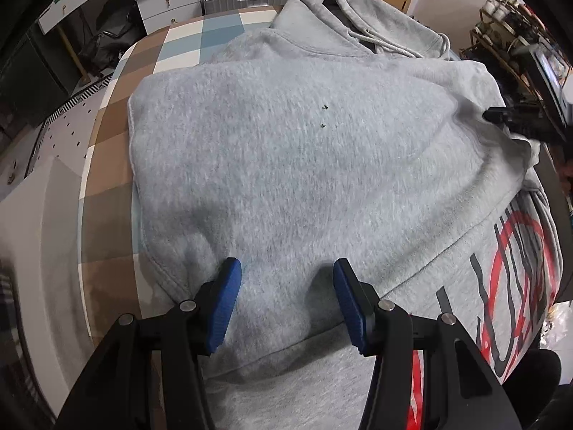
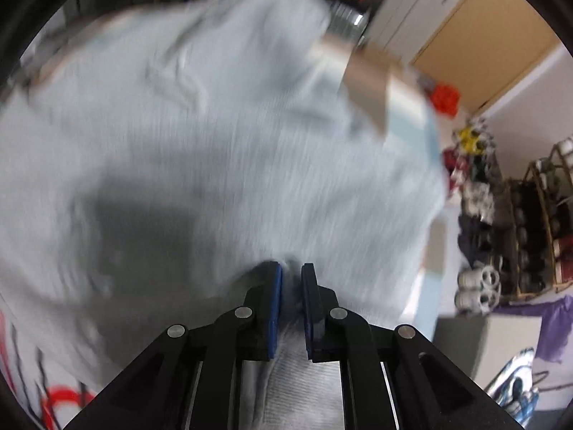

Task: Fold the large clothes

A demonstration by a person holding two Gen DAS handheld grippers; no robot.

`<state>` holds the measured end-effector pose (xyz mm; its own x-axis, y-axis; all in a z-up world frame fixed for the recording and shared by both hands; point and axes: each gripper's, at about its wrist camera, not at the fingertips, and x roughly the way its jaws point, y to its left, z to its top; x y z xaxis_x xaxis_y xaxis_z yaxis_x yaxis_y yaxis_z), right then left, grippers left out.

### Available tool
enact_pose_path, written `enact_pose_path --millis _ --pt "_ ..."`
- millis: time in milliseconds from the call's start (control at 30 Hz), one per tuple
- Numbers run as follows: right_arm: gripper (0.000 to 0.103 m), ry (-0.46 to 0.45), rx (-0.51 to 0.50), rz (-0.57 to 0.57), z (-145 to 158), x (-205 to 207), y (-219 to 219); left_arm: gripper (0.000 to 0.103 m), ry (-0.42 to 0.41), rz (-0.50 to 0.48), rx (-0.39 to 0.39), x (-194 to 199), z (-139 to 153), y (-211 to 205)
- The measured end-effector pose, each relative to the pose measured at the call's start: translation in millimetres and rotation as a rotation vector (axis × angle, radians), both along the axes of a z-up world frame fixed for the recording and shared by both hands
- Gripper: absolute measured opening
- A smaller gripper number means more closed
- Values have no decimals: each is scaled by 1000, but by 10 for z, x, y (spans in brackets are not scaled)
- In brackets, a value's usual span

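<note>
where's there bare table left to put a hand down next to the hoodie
Bare checked tabletop shows along the grey hoodie's left edge, widening toward the far left corner before the drawers. The far right is crowded by the hood and drawstrings; the near right is covered by the printed front.

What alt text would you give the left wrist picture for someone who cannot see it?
A grey hoodie lies partly folded on a checked table, its red and black print showing at the right. The left gripper presses down on it with blue pads apart. The right gripper reaches the hoodie's far right edge.
</note>
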<state>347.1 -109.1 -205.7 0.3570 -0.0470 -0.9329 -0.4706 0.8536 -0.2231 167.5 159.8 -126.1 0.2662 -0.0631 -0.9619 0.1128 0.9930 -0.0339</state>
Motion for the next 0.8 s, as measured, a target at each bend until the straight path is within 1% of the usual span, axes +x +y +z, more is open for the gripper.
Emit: enact_pose_path --millis 33,67,100,133,167,200,233,267,300,333,367,433,500,533,567,600,633,667,700,767,800 --pt "13 -28 -16 24 30 -69 4 48 1 5 2 -3 17 11" --pt "20 -23 -25 15 54 -98 -21 48 -4 17 4 -6 52 25" --pt "42 -12 -19 -1 88 -111 -63 48 -7 23 3 -11 83 30" --pt "57 -12 33 -32 189 -136 -141 48 -10 28 0 -14 131 35" --pt "86 -27 70 -49 273 -165 -185 48 -21 32 -3 -24 188 30" --pt "98 -62 125 -73 429 -228 -252 48 -33 29 -10 -40 239 17" --pt "98 -87 188 -82 561 -290 -302 48 -46 23 -20 -44 292 -3" --pt "98 -85 280 -80 692 -353 -340 48 -58 15 -28 -45 342 -32" --pt "98 -74 336 -79 742 -372 -352 48 -69 6 -38 -39 393 -83" --pt "98 -51 410 -73 776 -406 -360 48 -73 -3 -51 -30 410 -125" --pt "98 -15 463 -64 761 -448 -340 48 -71 -10 -64 -15 407 -173" --pt "98 19 480 -58 655 -484 -288 48 -53 -17 -86 30 341 -228" --pt "98 83 478 -119 369 -446 -303 48 -12 5 -89 123 162 -221" --pt "98 144 468 -167 180 -420 -324 48 8 30 -77 172 77 -195" --pt "98 171 458 -187 67 -431 -352 48 21 47 -70 173 21 -173" --pt "98 171 458 -182 -11 -451 -387 48 38 70 -83 182 -77 -105" --pt "98 135 464 -147 21 -493 -389 48 31 78 -97 164 -93 -74" --pt "98 135 450 -124 26 -525 -378 48 4 77 -115 142 -87 -38" --pt "98 117 434 -103 44 -567 -362 48 4 73 -115 135 -92 -32" --pt "98 104 393 -93 103 -611 -313 48 10 68 -84 122 -73 -49" --pt "98 95 390 -104 156 -626 -304 48 8 75 -63 109 -40 -59"
